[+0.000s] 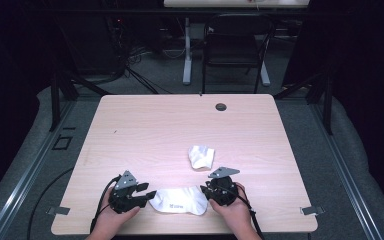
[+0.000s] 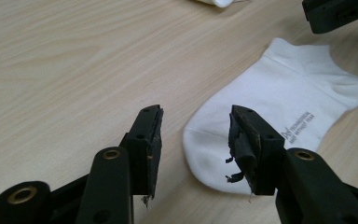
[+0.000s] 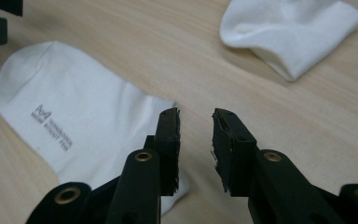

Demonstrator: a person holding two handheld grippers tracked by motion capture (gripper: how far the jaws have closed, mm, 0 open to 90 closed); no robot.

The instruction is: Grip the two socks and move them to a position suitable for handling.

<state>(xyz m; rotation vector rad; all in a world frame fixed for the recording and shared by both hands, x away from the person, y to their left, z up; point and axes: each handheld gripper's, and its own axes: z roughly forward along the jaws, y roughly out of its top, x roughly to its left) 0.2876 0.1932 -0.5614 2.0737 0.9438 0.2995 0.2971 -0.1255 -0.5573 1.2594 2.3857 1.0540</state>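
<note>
Flat white sock (image 1: 178, 201) lies between both parted grippers; crumpled sock (image 1: 201, 156) beyond.

Left gripper (image 1: 147, 194) low near table edge, jaws parted; right gripper (image 1: 206, 192) likewise, facing it

A black chair (image 1: 235, 42) is standing behind the light wooden table (image 1: 155, 125), grey carpet (image 1: 160, 75) lying underneath, darkness surrounding everything.
</note>
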